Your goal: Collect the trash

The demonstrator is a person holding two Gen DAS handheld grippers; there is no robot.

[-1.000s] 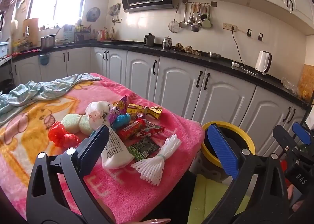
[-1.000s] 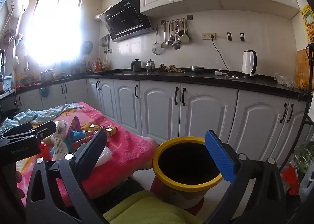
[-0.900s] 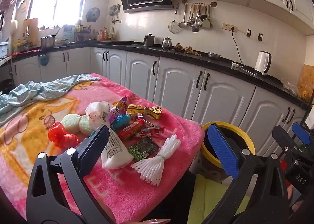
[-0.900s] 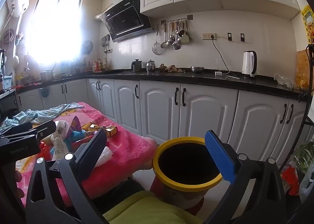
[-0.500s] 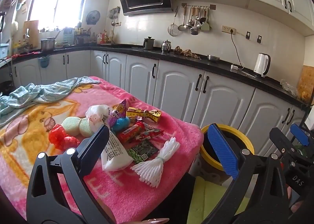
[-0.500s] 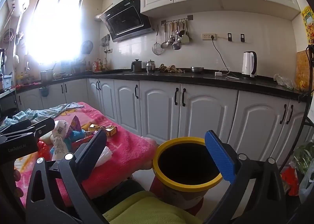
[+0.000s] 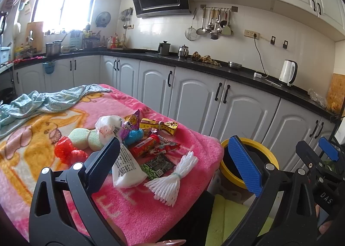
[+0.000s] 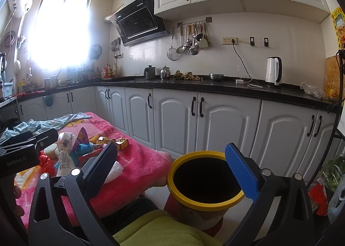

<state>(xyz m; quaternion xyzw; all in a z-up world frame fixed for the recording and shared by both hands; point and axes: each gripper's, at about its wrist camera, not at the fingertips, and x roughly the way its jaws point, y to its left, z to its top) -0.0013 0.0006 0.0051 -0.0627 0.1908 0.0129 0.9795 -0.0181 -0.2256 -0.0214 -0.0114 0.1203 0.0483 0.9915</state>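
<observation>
A pile of trash lies on a pink blanket (image 7: 138, 209): a white plastic bag (image 7: 126, 166), white foam netting (image 7: 170, 181), a green pea packet (image 7: 157, 166), red wrappers (image 7: 151, 144), a yellow wrapper (image 7: 158, 126), red netting (image 7: 66, 152) and pale green sponges (image 7: 86, 138). A yellow-rimmed bin (image 8: 204, 183) stands on the floor right of the blanket. My left gripper (image 7: 174, 159) is open and empty above the pile's near edge. My right gripper (image 8: 172, 168) is open and empty, hovering near the bin's rim.
A light blue cloth (image 7: 43, 101) lies at the blanket's far left. White cabinets (image 8: 215, 121) under a black counter run behind. A yellow-green cloth (image 8: 159, 228) is just below the right gripper. Bags (image 8: 330, 185) sit on the floor at right.
The left wrist view has shifted slightly; the trash pile and bin have not moved. Both grippers stay open and empty.
</observation>
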